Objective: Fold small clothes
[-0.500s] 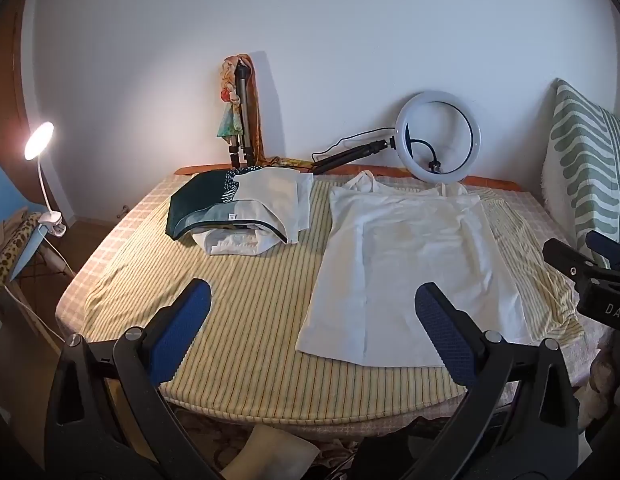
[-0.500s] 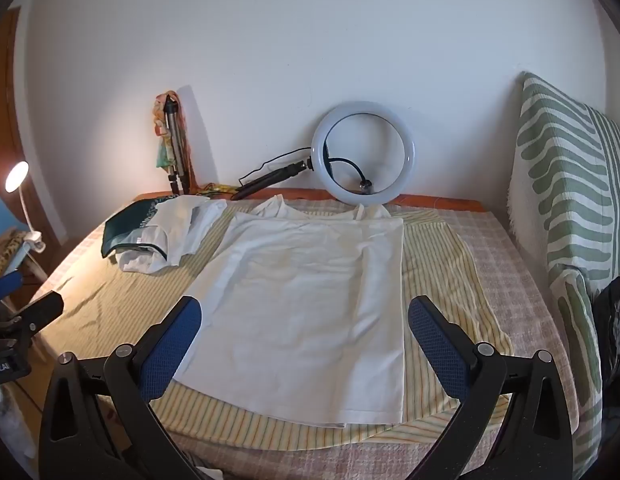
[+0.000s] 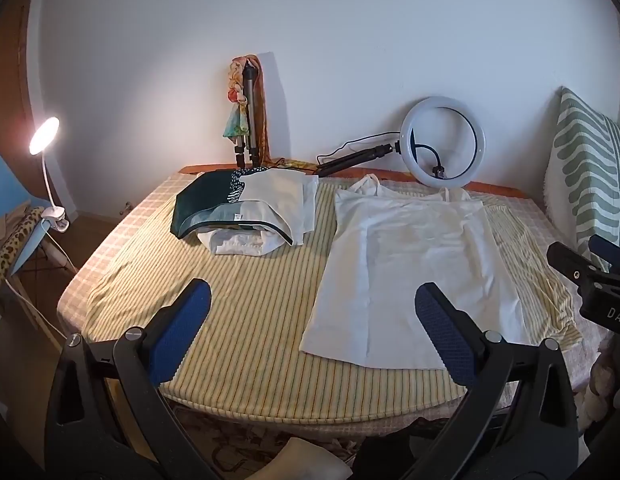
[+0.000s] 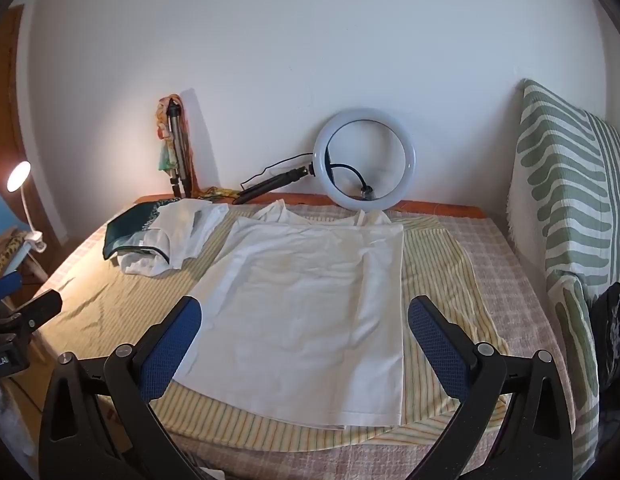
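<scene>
- White cotton camisole (image 4: 310, 312) lies flat on striped yellow sheet (image 3: 245, 300), beside pile of folded clothes (image 3: 249, 212).
- Left gripper (image 3: 310, 332) and right gripper (image 4: 305, 336) hover with jaws spread wide, holding nothing.

We read "DAS" on the right gripper (image 3: 602, 280) body at frame edge, and "obotAI" on the left gripper (image 4: 13, 332) body.

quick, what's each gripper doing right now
left gripper: open, holding nothing
right gripper: open, holding nothing, above the white top
</scene>
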Tool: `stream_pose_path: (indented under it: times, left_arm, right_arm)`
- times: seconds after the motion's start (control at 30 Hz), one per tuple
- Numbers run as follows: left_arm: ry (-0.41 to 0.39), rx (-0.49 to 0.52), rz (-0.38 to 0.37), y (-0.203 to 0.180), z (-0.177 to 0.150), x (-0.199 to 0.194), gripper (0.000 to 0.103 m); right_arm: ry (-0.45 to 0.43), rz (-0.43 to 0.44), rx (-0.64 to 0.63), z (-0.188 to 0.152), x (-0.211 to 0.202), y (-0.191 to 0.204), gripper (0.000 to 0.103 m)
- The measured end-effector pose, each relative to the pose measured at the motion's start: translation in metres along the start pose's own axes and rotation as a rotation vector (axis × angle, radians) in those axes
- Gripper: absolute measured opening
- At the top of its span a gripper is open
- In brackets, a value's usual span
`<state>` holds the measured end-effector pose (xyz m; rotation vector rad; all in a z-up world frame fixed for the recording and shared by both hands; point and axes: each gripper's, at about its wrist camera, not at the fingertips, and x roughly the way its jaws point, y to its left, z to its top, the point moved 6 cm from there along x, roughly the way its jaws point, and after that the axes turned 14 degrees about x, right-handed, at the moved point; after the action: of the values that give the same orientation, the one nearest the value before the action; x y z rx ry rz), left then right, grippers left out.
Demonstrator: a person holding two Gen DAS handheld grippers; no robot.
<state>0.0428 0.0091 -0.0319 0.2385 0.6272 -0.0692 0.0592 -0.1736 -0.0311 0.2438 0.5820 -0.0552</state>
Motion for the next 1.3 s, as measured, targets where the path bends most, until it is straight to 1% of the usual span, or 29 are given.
stream_pose_path:
  times: [0.3,1.3]
  left_arm:
    - [0.004,0.002,-0.002,-0.004,0.0077,-0.0002,0.103]
    - [-0.004,-0.01,-0.014,-0.0066,0.0086,-0.0021,0.103]
  right_arm:
    - [-0.001,0.0,-0.001,-0.0001,0.0,0.0006,0.103]
    - [-0.002,0.0,-0.003,0.0014,-0.0003,-0.0009,0.103]
